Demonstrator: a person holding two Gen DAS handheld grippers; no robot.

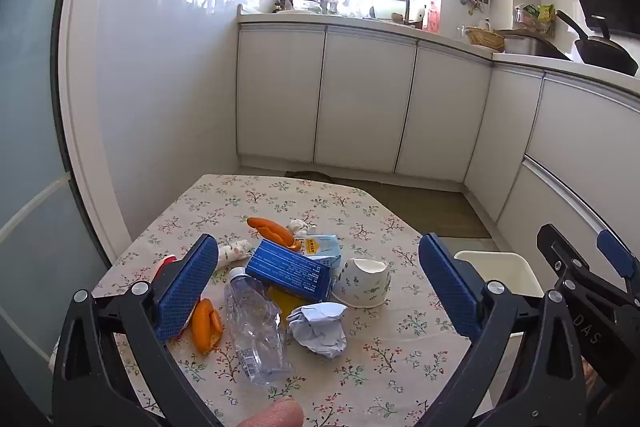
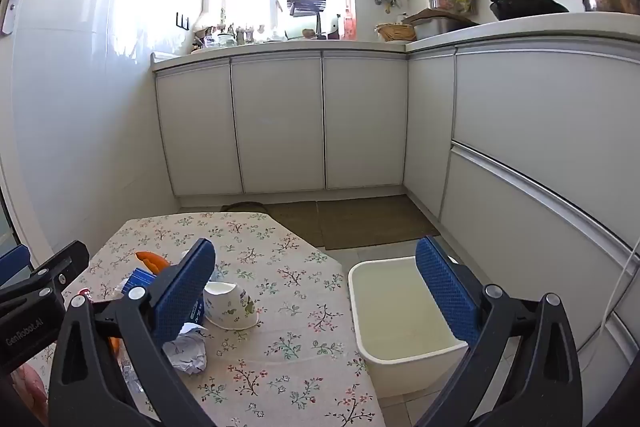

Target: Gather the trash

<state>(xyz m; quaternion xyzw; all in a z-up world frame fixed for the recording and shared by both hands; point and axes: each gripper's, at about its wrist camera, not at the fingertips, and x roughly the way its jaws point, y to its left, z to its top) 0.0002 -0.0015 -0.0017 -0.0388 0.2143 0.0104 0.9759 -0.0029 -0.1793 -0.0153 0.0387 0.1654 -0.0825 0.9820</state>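
Trouble could start with the crushed plastic bottle (image 1: 256,327) near the desk's near edge: it looks slick and springy, so a pinch on its rounded side may squirt it off the cloth. Orange peel (image 1: 206,325) lies touching it on the left and could be dragged along. Further right, the blue carton (image 1: 290,269) leans over a second carton, the crumpled paper (image 1: 318,323) is light enough to be flicked away, and the tipped paper cup (image 1: 362,283) could roll toward the right edge. Both the left gripper (image 1: 316,287) and right gripper (image 2: 316,291) hang above with fingers wide apart, holding nothing. The desk (image 1: 400,367) wears a floral cloth; a white bin (image 2: 400,319) stands on the floor just beside its right edge, in a kitchen with white cabinets.
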